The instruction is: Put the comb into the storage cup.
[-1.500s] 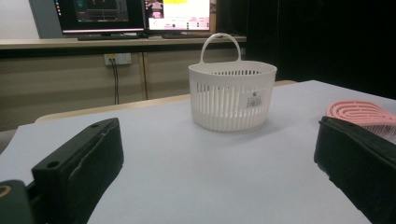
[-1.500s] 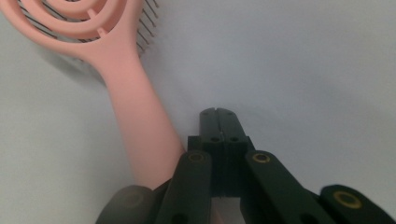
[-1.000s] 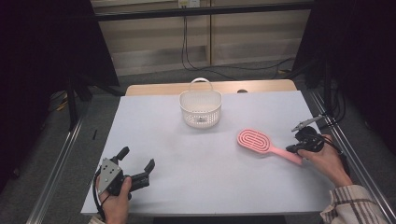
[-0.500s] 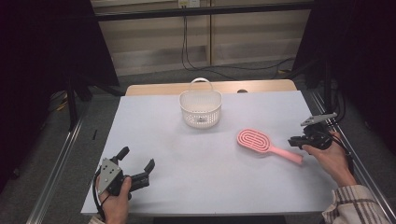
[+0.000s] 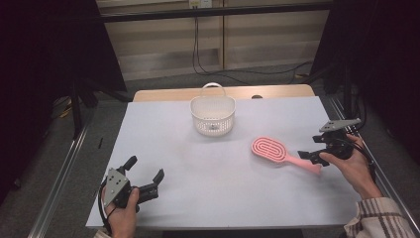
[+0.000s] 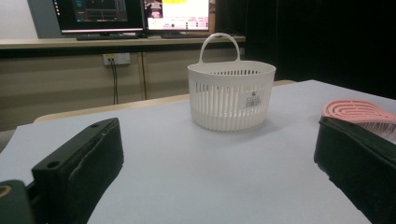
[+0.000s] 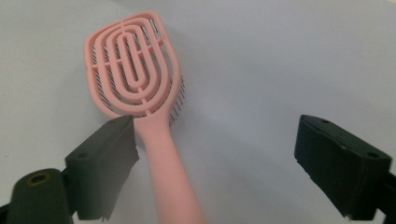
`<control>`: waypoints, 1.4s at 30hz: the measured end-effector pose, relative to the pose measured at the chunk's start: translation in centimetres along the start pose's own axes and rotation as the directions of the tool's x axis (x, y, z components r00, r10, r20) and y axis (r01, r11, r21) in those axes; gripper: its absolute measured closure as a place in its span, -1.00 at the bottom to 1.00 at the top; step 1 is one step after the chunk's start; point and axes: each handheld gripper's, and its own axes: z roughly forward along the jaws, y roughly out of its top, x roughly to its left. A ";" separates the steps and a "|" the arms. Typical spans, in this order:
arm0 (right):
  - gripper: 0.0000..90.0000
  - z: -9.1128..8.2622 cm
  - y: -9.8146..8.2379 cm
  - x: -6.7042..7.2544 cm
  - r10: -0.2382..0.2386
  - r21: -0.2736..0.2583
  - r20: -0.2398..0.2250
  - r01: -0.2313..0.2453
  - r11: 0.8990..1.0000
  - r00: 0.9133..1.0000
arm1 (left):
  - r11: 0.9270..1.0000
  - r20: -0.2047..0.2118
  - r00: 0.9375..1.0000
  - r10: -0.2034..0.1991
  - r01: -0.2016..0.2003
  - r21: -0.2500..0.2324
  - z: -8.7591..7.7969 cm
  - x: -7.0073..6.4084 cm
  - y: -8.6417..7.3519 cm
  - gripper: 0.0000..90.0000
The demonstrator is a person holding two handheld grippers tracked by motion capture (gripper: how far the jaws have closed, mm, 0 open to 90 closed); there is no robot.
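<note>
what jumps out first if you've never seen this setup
The pink hairbrush lies flat on the right side of the pale table, the one spot of colour. The right gripper is at its handle: its jaws have just been opening and stand wide, the handle between them, close by one jaw. Next comes the white slotted basket with an upright handle at the far middle, while the left gripper waits open at the near left corner.

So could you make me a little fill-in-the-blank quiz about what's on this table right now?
1. The hairbrush lying on the table is ____ in colour.
2. The white basket has a single ____ arching over its top.
3. The jaws of the right gripper stand open, with the brush's ____ between them.
4. The left gripper holds ____.

Missing words: pink; handle; handle; nothing
</note>
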 end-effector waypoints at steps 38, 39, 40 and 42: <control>-0.86 3.8 5.4 4.3 -0.167 0.166 -0.205 0.203 0.965 0.964 | 1.000 0.011 1.000 0.012 -0.012 0.001 0.1 -0.1 0.0 -0.97; -0.86 4.0 5.6 4.3 -0.174 0.180 -0.211 0.213 0.960 0.962 | 1.000 0.014 1.000 0.009 -0.009 -0.001 0.1 -0.1 0.0 -0.97; -0.87 4.3 5.9 4.3 -0.173 0.190 -0.214 0.215 0.958 0.961 | 1.000 0.014 1.000 0.010 -0.010 -0.003 0.1 -0.1 0.0 -0.97; -0.87 4.8 6.2 4.2 -0.182 0.201 -0.204 0.223 0.954 0.962 | 1.000 0.013 1.000 0.011 -0.011 -0.006 0.1 -0.1 0.0 -0.97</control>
